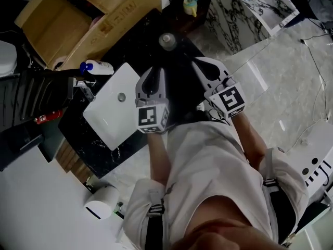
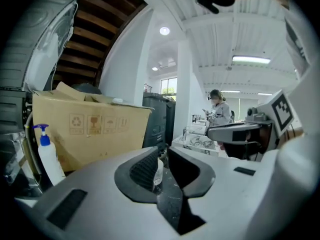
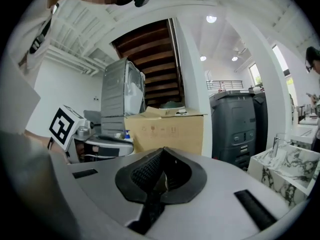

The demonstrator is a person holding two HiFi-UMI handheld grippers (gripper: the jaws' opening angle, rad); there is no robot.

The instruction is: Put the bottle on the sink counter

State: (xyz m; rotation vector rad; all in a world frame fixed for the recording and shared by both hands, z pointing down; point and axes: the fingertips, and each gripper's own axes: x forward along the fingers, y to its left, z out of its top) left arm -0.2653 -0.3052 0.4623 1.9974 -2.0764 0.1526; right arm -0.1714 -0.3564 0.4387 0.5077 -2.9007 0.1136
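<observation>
A small clear bottle (image 1: 166,40) with a grey cap stands upright on the dark marble sink counter (image 1: 130,48), beyond both grippers. My left gripper (image 1: 155,70) hangs above the counter just short of it. In the left gripper view that gripper (image 2: 162,156) has only a slim gap between its jaws, and the bottle (image 2: 158,171) shows through the gap, farther off and untouched. My right gripper (image 1: 201,62) is beside it at the right. Its jaws (image 3: 161,156) are shut with nothing between them.
A white sink basin (image 1: 112,111) is set in the counter at the left. A white pump bottle with a blue head (image 1: 98,66) (image 2: 47,154) stands behind it, before a cardboard box (image 1: 78,20) (image 2: 90,129). A white round bin (image 1: 101,202) sits on the floor.
</observation>
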